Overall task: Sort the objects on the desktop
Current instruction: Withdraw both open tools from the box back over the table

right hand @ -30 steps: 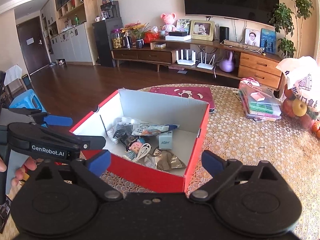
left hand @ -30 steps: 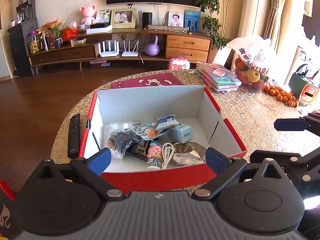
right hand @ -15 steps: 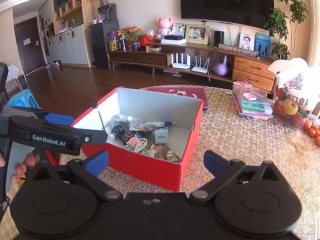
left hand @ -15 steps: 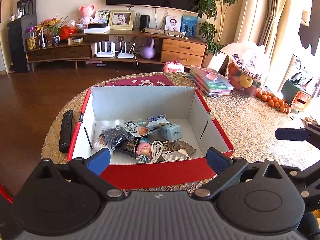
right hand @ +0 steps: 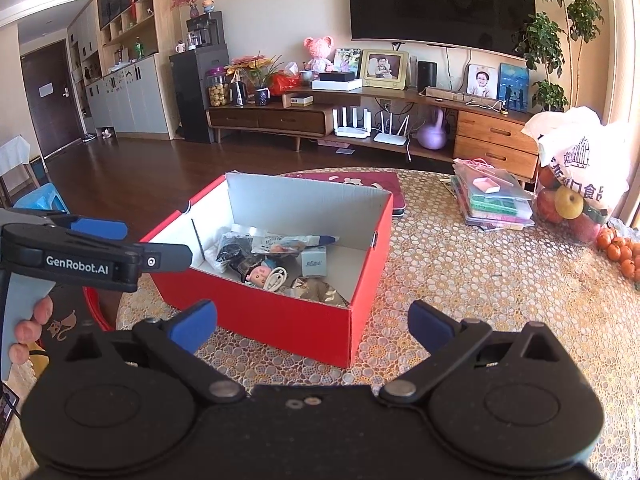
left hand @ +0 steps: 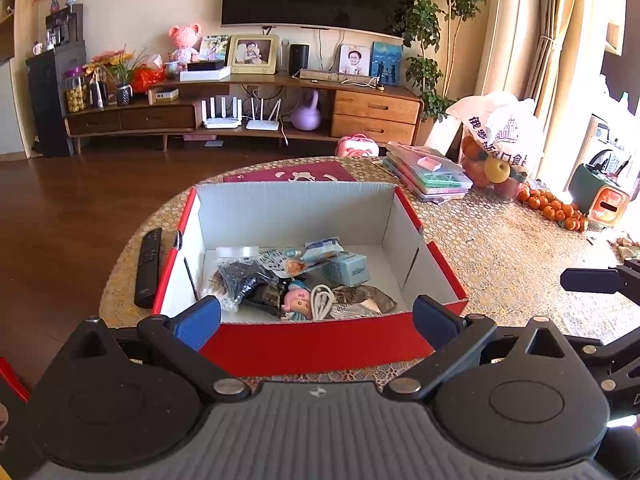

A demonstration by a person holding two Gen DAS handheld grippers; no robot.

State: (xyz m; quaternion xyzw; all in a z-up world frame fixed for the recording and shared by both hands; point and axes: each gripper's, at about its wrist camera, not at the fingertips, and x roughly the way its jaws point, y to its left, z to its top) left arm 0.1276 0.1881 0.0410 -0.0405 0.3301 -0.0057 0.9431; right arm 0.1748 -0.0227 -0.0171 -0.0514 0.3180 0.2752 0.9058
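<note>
A red cardboard box (left hand: 312,346) (right hand: 276,316) with white inner walls stands on the lace-covered table. Inside it lie a small pink-haired doll (left hand: 297,300) (right hand: 259,274), a coiled white cable (left hand: 322,300), a pale blue carton (left hand: 349,269) (right hand: 314,258), a dark bag (left hand: 240,278) and foil wrappers (left hand: 362,298). My left gripper (left hand: 318,320) is open, held just in front of the box's near wall, nothing between its fingers. My right gripper (right hand: 312,322) is open too, off the box's near right corner. The left gripper's side also shows at the left of the right wrist view.
A black remote (left hand: 148,268) lies left of the box. Behind the box sits a maroon mat (left hand: 292,176). To the right are stacked plastic cases (left hand: 428,176), a bag of fruit (left hand: 498,144) and small oranges (left hand: 552,206). A person's fingers (right hand: 30,322) hold the left tool.
Both grippers have drawn back and risen a little from the box, so it looks smaller and farther. Both jaws stay wide and the box's contents have not moved.
</note>
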